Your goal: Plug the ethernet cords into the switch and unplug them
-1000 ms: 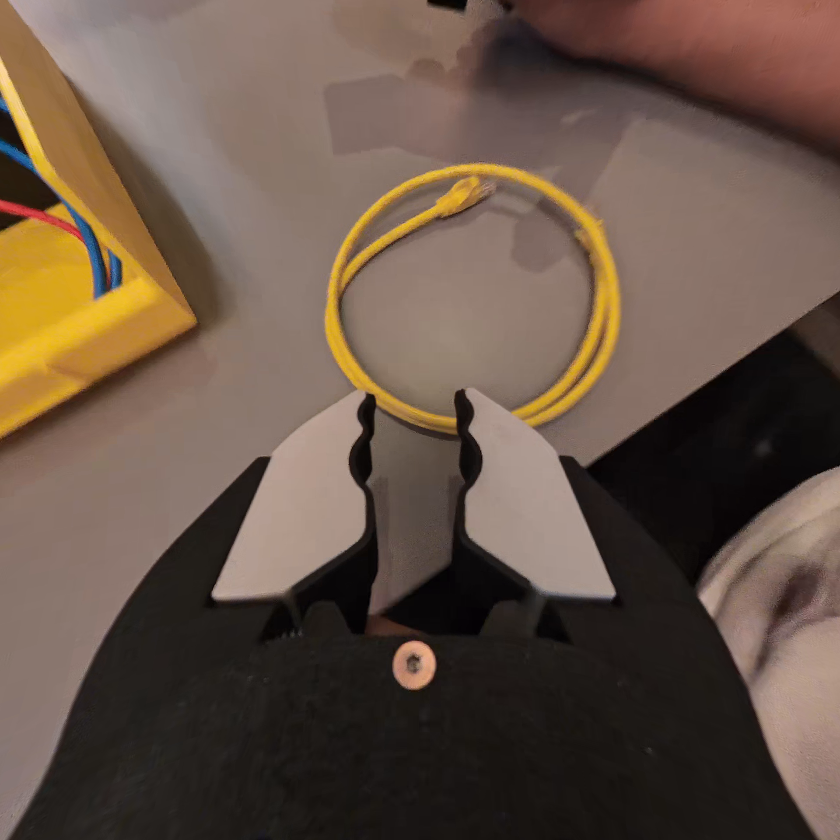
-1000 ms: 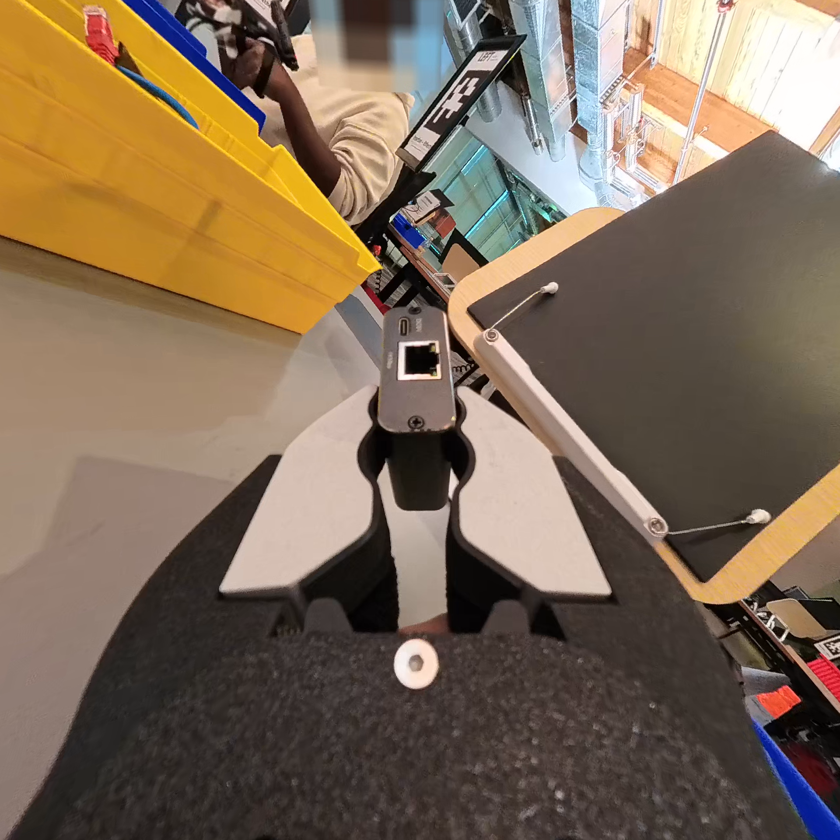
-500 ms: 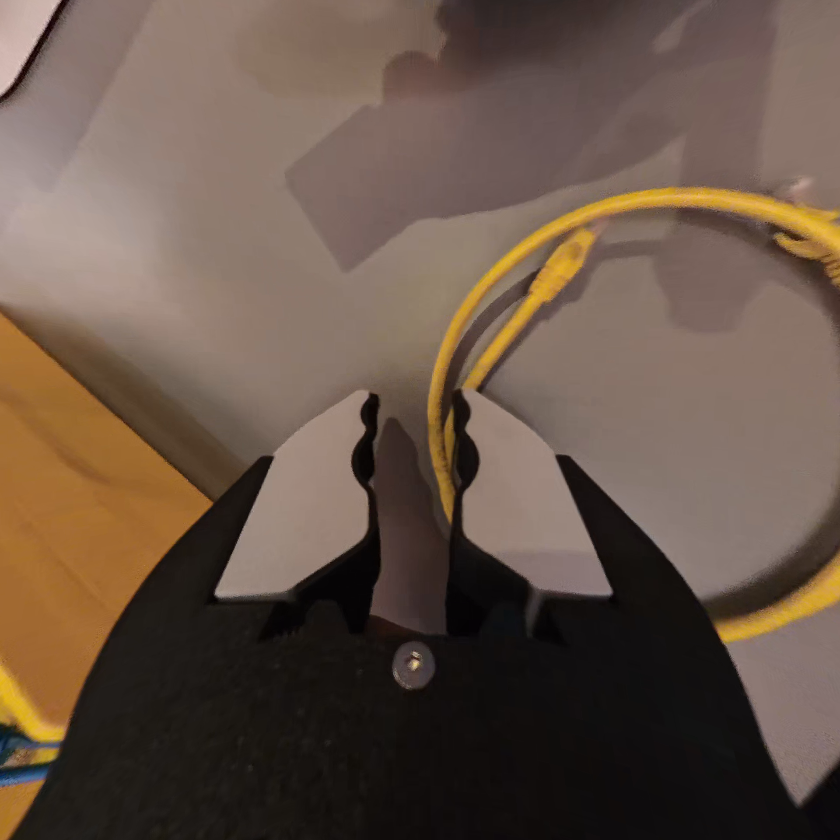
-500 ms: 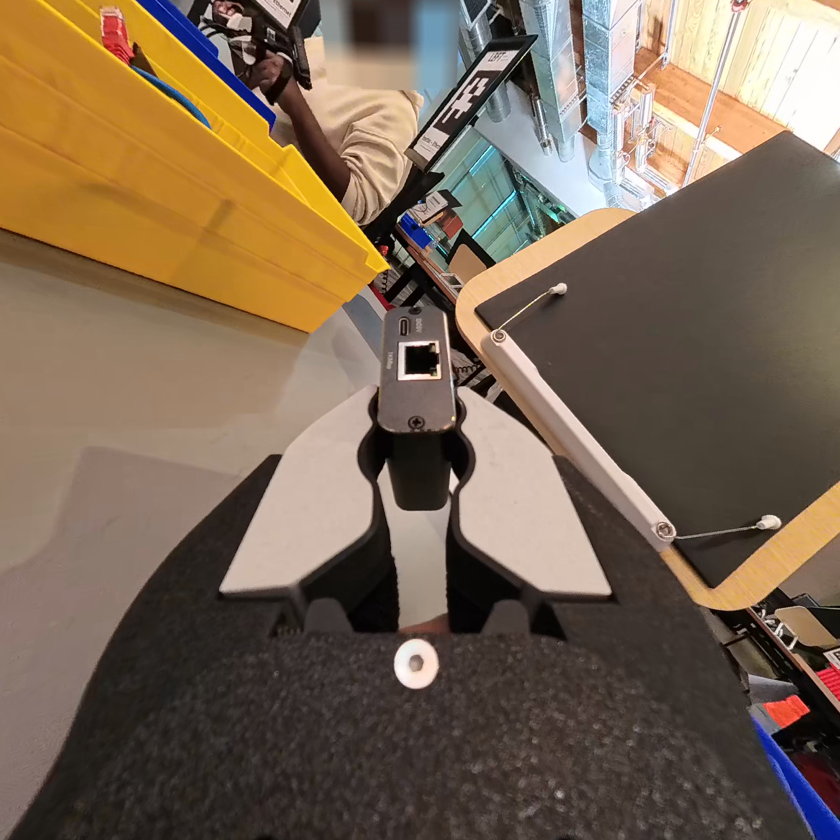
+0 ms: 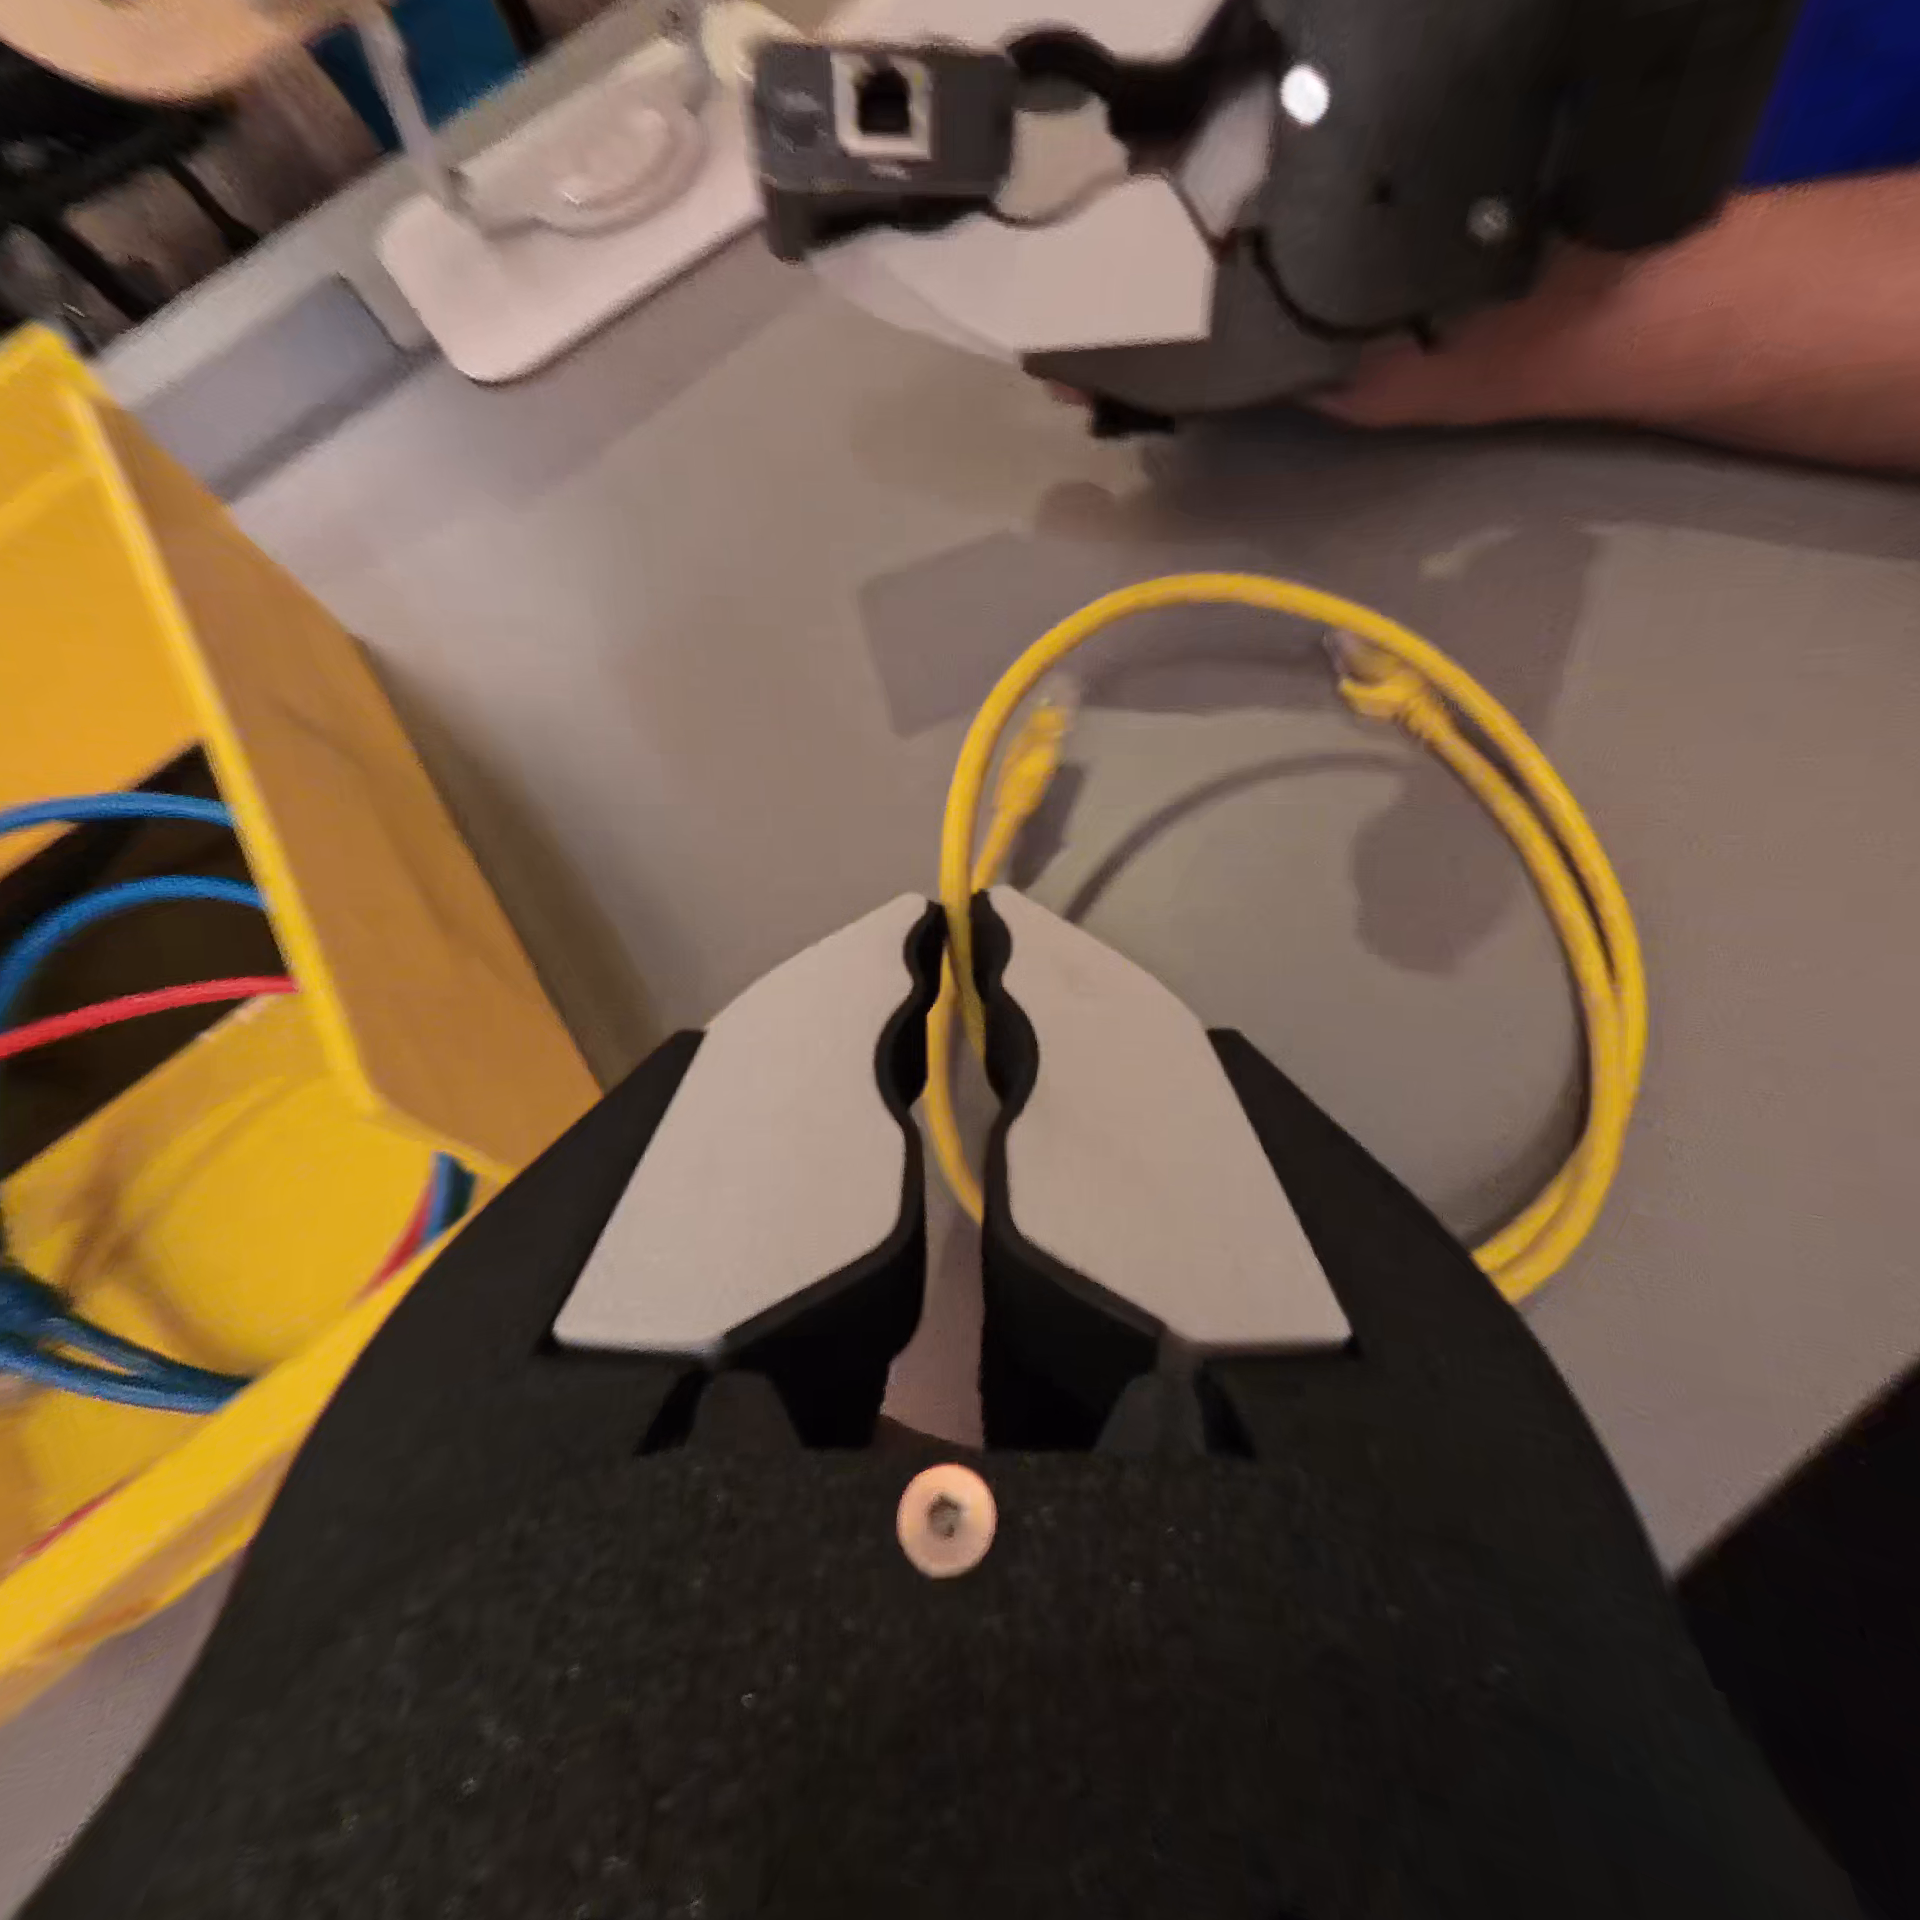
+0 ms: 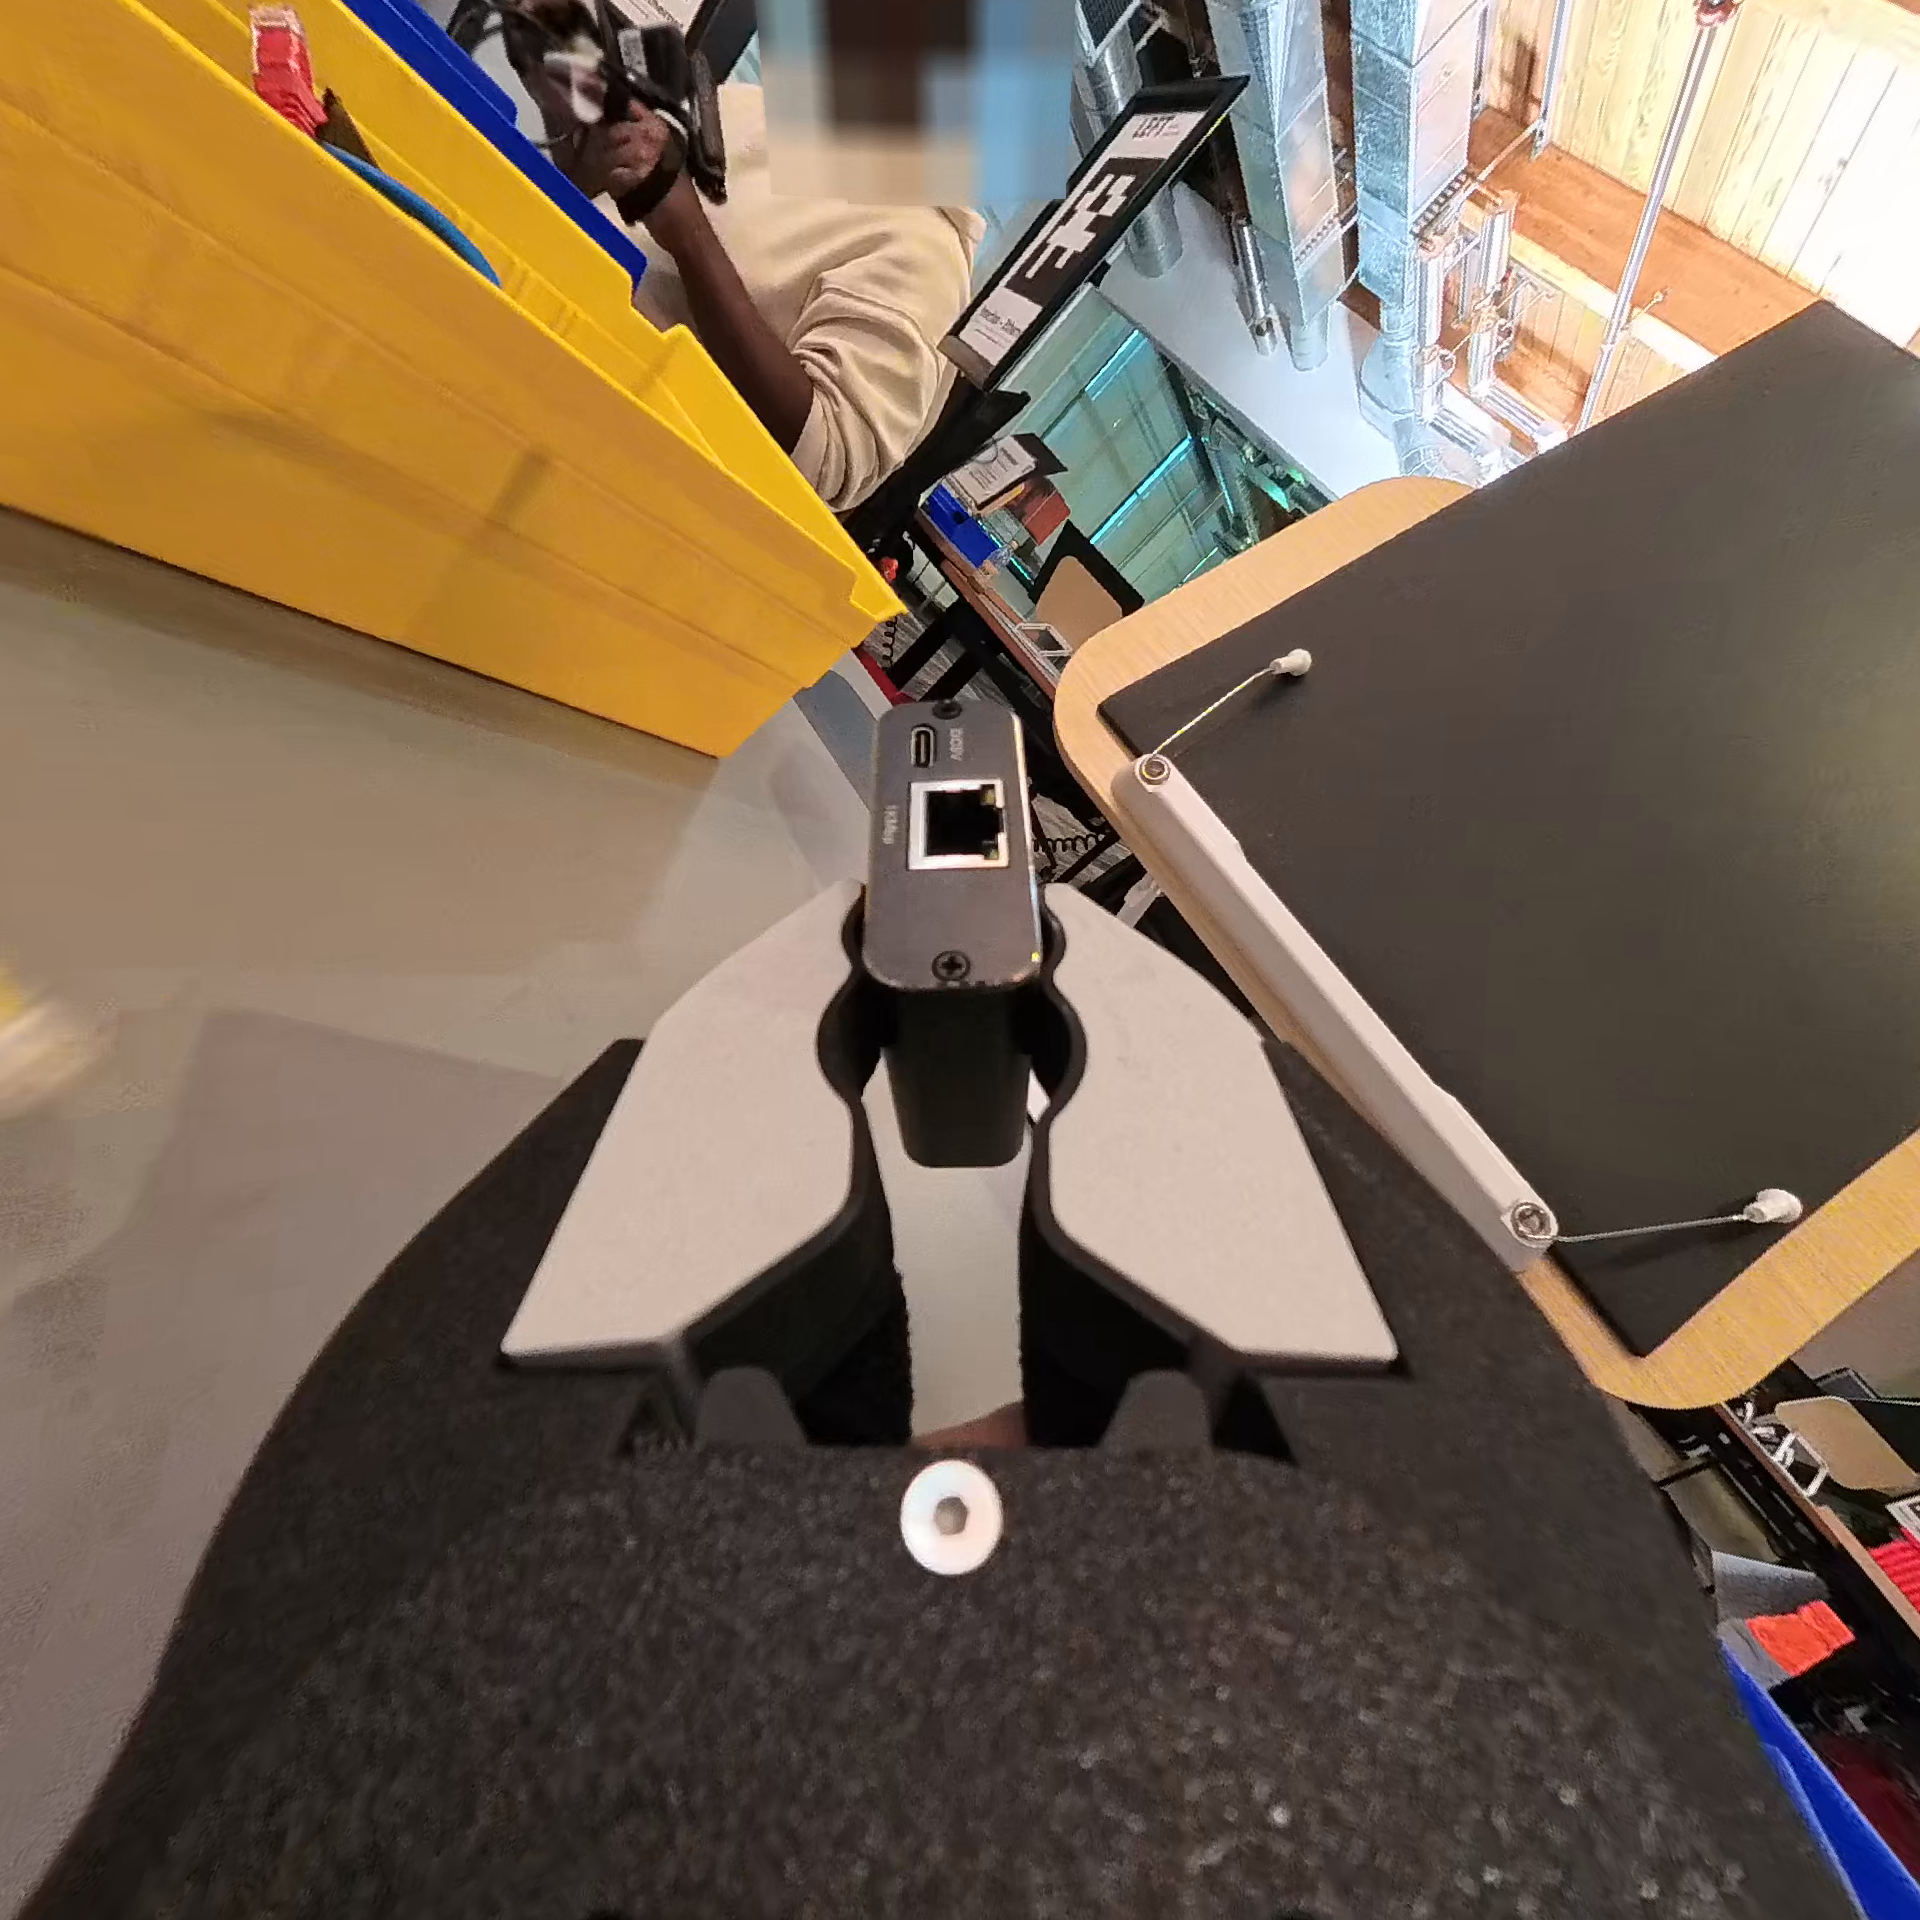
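Note:
A coiled yellow ethernet cord (image 5: 1590,935) hangs in a loop over the grey table (image 5: 675,582). My left gripper (image 5: 958,920) is shut on the cord's strands, just below one yellow plug (image 5: 1029,758); the other plug (image 5: 1387,691) sits at the loop's far right. My right gripper (image 6: 951,914) is shut on a small black switch (image 6: 954,847), held end-on with its ethernet port facing the camera. The switch (image 5: 883,114) and right gripper (image 5: 1039,156) also show at the top of the left wrist view, port facing toward my left gripper.
A yellow bin (image 5: 208,935) with blue and red cables stands at left; it also shows in the right wrist view (image 6: 364,416). A white stand base (image 5: 561,239) lies at the table's back. A person's forearm (image 5: 1662,343) rests at right. A black board (image 6: 1558,831) stands right. My hands' fingertips stand some 15 centimeters from each other.
My left gripper closed on the yellow cord and lifted it, tilting up so the switch and right gripper came into its view. The right gripper holds the switch nearly still.

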`<action>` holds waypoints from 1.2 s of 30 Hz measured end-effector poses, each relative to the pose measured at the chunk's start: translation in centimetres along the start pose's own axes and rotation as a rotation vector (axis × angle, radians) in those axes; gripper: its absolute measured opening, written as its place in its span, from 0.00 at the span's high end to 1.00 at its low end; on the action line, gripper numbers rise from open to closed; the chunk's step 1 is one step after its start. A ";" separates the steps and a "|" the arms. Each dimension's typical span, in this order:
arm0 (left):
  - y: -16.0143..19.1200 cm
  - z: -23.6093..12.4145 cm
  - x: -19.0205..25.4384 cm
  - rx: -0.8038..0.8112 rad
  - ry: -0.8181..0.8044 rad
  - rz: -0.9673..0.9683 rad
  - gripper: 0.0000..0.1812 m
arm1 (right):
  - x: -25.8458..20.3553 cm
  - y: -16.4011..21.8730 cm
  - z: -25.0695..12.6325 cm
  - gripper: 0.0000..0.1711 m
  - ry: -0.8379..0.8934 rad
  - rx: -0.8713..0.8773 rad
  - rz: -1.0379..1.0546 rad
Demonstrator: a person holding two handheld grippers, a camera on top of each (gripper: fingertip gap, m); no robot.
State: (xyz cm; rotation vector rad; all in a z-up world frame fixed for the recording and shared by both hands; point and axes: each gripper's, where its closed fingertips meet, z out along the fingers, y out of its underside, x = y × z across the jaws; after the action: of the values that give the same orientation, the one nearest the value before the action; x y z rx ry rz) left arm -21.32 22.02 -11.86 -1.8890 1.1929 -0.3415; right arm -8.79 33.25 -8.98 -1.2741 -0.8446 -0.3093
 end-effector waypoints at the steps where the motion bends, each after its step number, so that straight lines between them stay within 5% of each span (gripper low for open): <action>1: 0.6 0.1 0.9 -0.020 0.021 0.003 0.98 | 0.0 0.0 0.0 0.85 -0.002 -0.001 0.002; 6: 3.8 2.5 4.7 -0.134 0.143 0.028 0.98 | -0.2 0.1 0.1 0.85 -0.005 -0.004 -0.007; 15: 2.8 -0.1 -2.0 -0.075 -0.155 -0.111 0.98 | -0.3 0.2 0.1 0.85 -0.011 -0.009 -0.008; 21: 4.4 -1.1 -1.7 -0.078 -0.160 -0.223 0.98 | -0.4 0.3 0.0 0.85 -0.019 -0.016 -0.023; 31: 7.9 -3.5 -1.8 -0.059 -0.105 -0.312 0.98 | -5.5 2.7 -1.3 0.85 -0.325 -0.211 -0.252; 34: 8.6 -3.7 -1.7 -0.061 -0.100 -0.281 0.98 | -5.0 3.4 -1.1 0.85 -0.319 -0.264 -0.204; 36: 8.3 -3.8 -1.7 -0.043 -0.100 -0.253 0.98 | -4.7 3.6 -0.9 0.85 -0.363 -0.306 0.031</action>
State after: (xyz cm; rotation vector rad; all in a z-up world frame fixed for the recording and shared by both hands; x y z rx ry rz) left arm -29.58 19.97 -15.66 -2.0743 0.9025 -0.3551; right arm -9.32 32.42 -14.89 -1.6580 -1.1134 -0.1884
